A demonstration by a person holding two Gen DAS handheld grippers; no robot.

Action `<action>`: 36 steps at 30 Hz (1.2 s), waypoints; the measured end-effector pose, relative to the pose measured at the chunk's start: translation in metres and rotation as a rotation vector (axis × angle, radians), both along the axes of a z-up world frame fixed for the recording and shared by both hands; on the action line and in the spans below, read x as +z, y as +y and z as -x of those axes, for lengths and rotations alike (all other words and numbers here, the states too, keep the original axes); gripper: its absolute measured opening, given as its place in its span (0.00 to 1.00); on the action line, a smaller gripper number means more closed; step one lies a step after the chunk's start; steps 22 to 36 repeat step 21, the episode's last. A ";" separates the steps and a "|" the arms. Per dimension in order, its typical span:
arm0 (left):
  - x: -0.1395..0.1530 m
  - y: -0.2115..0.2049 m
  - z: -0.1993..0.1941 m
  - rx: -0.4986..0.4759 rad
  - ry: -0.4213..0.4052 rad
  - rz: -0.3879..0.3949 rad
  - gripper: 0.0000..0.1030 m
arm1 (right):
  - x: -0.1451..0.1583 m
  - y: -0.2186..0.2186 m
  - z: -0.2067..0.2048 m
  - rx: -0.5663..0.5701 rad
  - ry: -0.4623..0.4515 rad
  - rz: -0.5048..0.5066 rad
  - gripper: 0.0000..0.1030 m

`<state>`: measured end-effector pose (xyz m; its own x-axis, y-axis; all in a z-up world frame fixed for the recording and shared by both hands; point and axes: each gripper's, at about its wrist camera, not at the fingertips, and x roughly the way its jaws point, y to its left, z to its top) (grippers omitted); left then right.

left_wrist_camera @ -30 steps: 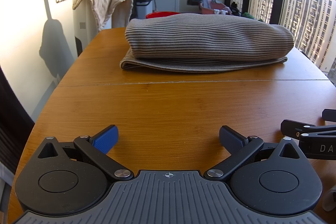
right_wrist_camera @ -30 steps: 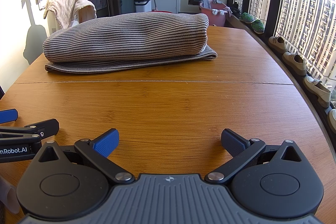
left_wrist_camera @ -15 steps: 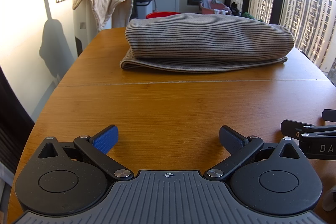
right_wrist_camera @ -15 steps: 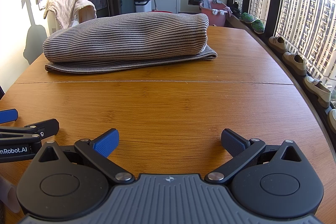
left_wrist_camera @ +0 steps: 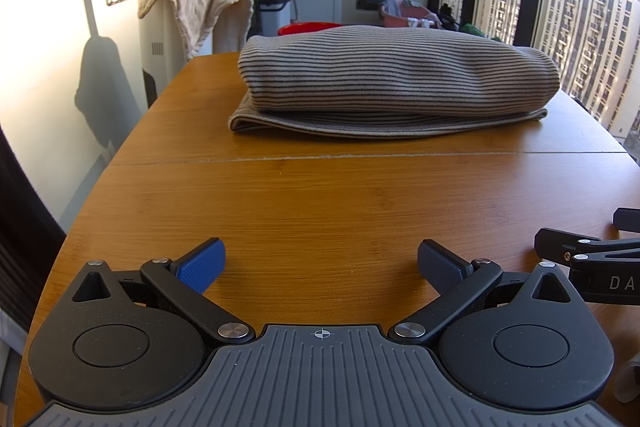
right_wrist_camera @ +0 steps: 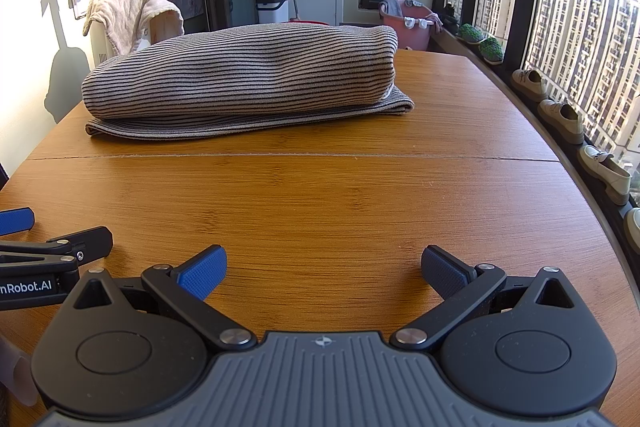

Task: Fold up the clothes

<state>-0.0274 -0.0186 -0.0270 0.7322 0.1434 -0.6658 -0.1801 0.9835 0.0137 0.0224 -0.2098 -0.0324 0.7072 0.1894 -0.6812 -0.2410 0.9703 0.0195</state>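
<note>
A striped grey-and-black garment [left_wrist_camera: 396,79] [right_wrist_camera: 244,83] lies folded in a thick bundle on the far half of the wooden table [left_wrist_camera: 320,195] [right_wrist_camera: 320,195]. My left gripper [left_wrist_camera: 320,263] rests low over the near table edge, open, with nothing between its blue pads. My right gripper [right_wrist_camera: 324,267] sits beside it on the right, also open and empty. Both are well short of the garment. Each wrist view catches the other gripper at its side edge: the right gripper [left_wrist_camera: 580,255] and the left gripper [right_wrist_camera: 52,251].
A cream towel [left_wrist_camera: 192,3] hangs over a white appliance behind the table's far left. A window with several shoes [right_wrist_camera: 560,115] on its sill runs along the right. A pink laundry basket [right_wrist_camera: 408,23], a bin and a mop stand at the back.
</note>
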 end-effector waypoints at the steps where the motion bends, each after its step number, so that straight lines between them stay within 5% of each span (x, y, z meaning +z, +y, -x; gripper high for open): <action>1: 0.000 0.000 0.000 0.000 0.000 0.000 1.00 | 0.000 0.000 0.000 0.000 0.000 0.000 1.00; 36: 0.000 -0.001 0.000 -0.018 -0.002 0.002 1.00 | 0.000 0.001 0.000 0.000 0.000 0.000 1.00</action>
